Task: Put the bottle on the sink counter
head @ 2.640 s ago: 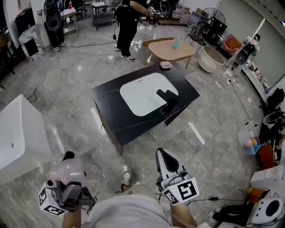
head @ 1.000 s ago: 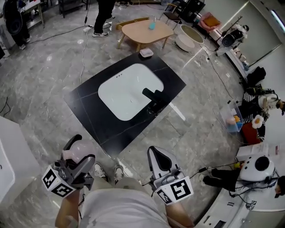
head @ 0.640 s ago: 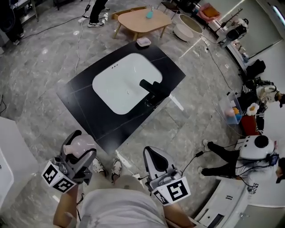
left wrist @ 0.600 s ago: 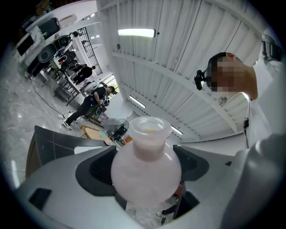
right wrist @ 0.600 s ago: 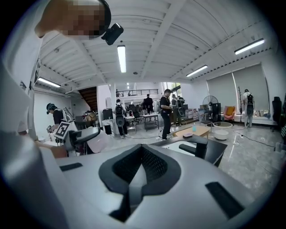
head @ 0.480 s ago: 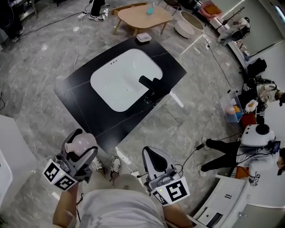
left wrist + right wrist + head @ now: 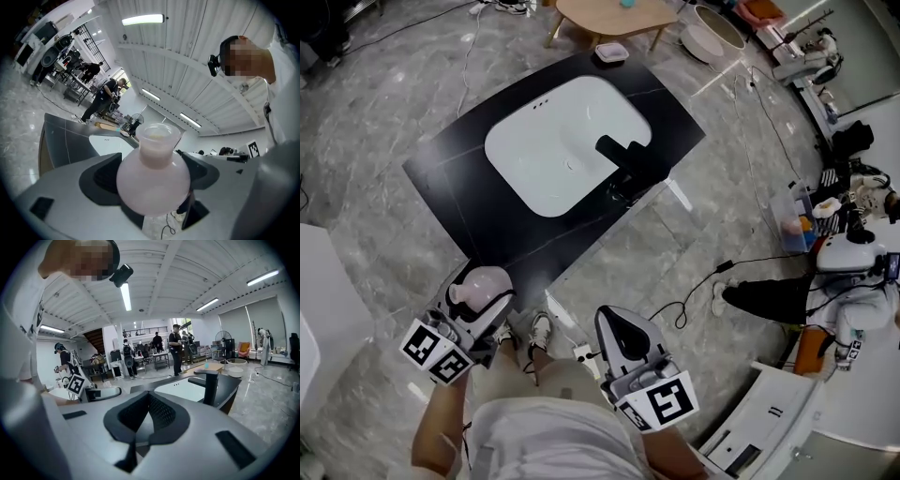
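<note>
A pale pink round-bellied bottle (image 7: 485,284) with a short wide neck sits between the jaws of my left gripper (image 7: 478,296), which is shut on its belly. In the left gripper view the bottle (image 7: 152,183) stands upright and fills the middle, with the dark pads (image 7: 101,176) against its sides. The black sink counter (image 7: 450,187) with its white basin (image 7: 562,141) and black faucet (image 7: 628,159) stands ahead over the floor. My right gripper (image 7: 617,323) is shut with nothing in it, and its pads (image 7: 161,416) meet along one seam.
A small soap dish (image 7: 610,52) lies on the counter's far corner. Beyond it stands a low wooden table (image 7: 614,11). A white tub (image 7: 328,300) is at the left, and cables (image 7: 694,291) and gear (image 7: 853,262) lie on the floor at the right. People (image 7: 101,98) stand far back.
The counter has come nearer and lower in the head view as the person walked towards it. My left gripper still holds the bottle; the right one stays shut.
</note>
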Action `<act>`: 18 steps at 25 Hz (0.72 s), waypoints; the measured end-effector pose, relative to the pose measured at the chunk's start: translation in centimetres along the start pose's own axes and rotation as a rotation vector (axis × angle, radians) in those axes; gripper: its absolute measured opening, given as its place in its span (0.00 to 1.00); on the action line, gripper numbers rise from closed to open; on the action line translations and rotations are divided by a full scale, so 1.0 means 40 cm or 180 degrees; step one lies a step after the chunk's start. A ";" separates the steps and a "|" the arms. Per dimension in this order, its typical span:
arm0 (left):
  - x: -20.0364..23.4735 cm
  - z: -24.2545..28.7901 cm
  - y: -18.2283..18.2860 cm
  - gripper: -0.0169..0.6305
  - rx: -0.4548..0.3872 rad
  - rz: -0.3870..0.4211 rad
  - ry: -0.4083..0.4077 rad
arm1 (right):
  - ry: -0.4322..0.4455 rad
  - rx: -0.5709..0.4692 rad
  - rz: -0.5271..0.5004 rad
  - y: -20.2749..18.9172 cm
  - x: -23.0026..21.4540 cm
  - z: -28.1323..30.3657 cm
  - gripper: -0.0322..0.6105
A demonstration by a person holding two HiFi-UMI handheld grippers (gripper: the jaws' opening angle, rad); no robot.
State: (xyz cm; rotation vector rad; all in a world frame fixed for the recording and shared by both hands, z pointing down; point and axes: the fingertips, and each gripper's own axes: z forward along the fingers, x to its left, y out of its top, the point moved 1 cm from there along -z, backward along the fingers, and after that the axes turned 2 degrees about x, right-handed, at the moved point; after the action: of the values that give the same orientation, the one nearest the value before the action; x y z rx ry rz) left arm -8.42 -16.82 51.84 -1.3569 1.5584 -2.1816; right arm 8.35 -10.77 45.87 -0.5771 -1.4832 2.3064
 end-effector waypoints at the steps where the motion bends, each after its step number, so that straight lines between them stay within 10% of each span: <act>1: 0.005 0.005 -0.015 0.64 0.0053 0.0036 0.0038 | 0.0011 0.0007 0.0011 -0.006 -0.002 0.000 0.06; 18: 0.085 0.076 -0.248 0.64 0.0739 0.0639 0.0492 | 0.0003 0.0061 0.0041 -0.068 -0.047 -0.067 0.06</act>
State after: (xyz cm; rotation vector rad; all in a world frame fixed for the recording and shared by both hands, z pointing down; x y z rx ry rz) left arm -4.59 -16.31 62.06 -0.9432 1.3673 -2.2993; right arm 11.47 -8.50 47.66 -0.5842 -1.4596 2.3272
